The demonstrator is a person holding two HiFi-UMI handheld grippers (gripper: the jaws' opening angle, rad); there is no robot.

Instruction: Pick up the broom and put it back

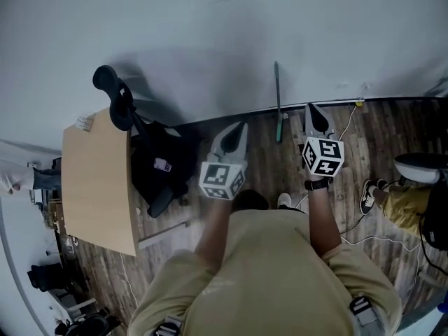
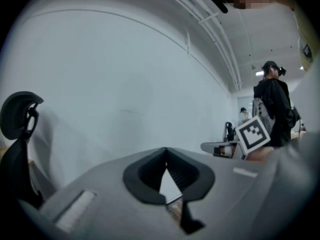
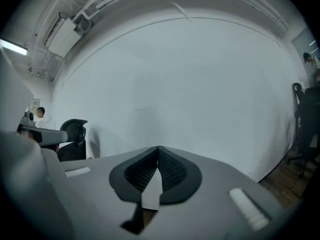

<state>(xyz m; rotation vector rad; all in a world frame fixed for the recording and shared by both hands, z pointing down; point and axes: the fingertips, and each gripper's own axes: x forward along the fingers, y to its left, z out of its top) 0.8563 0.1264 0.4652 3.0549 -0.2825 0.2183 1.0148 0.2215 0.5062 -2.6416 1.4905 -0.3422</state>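
Against the wall (image 1: 210,33) ahead of you, the broom (image 1: 277,96) stands upright. Your left tool (image 1: 241,127) and right tool (image 1: 313,108) are both closed, gripping nothing.

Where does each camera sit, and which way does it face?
Head view: on the person's head, steeply down at floor and broom; torso, arms, left gripper, right gripper show.
Left gripper view: on that gripper, along its shut jaws at the white wall.
Right gripper view: on that gripper, shut jaws, same wall.
Shared: the wall, in all three.
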